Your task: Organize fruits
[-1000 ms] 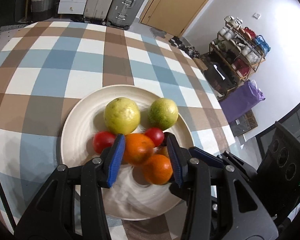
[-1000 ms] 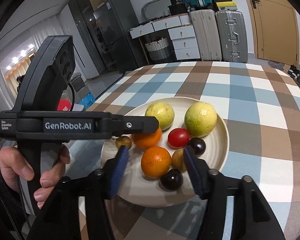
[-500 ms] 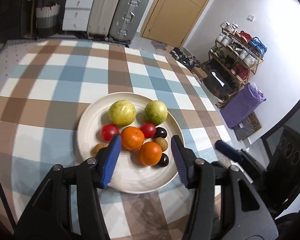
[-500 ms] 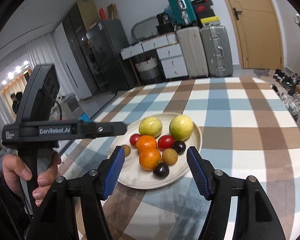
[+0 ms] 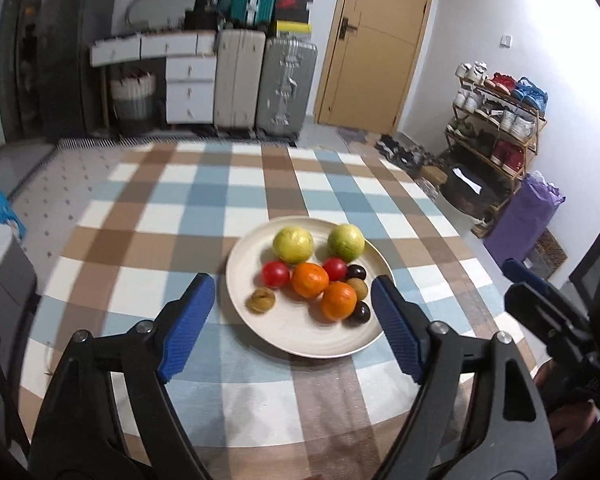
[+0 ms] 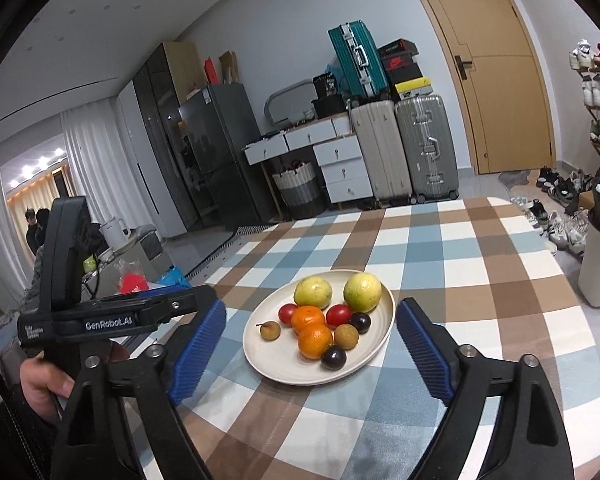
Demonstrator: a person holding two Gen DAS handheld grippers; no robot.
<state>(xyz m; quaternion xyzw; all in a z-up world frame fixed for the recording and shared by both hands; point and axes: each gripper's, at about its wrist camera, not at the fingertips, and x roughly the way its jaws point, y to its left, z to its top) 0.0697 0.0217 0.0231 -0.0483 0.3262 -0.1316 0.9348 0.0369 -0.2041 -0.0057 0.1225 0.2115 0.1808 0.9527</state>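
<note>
A cream plate [image 5: 300,344] [image 6: 283,364] sits on the checked tablecloth. It holds two yellow-green guavas [image 5: 292,245], two red tomatoes [image 5: 275,274], two oranges [image 5: 310,280] [image 6: 315,340], dark plums [image 5: 360,313] and small brown longans [image 5: 261,300]. My left gripper [image 5: 291,280] hangs above and short of the plate's near rim. Its jaws are opening and nothing is between them. My right gripper [image 6: 311,305] hovers back from the plate in the same way, jaws opening and empty. It also shows at the right edge of the left wrist view [image 5: 540,304].
A white and dark tumbler [image 6: 598,268] stands near the table's right edge. The tablecloth [image 5: 179,216] lies bare to the left of and beyond the plate. Suitcases [image 5: 285,88], drawers and a shoe rack [image 5: 500,120] line the room behind. A hand [image 6: 43,380] holds the left gripper's handle.
Both grippers have drawn back and up from the plate, and their jaws have spread wide. The orange that sat between the left fingers now lies free on the plate.
</note>
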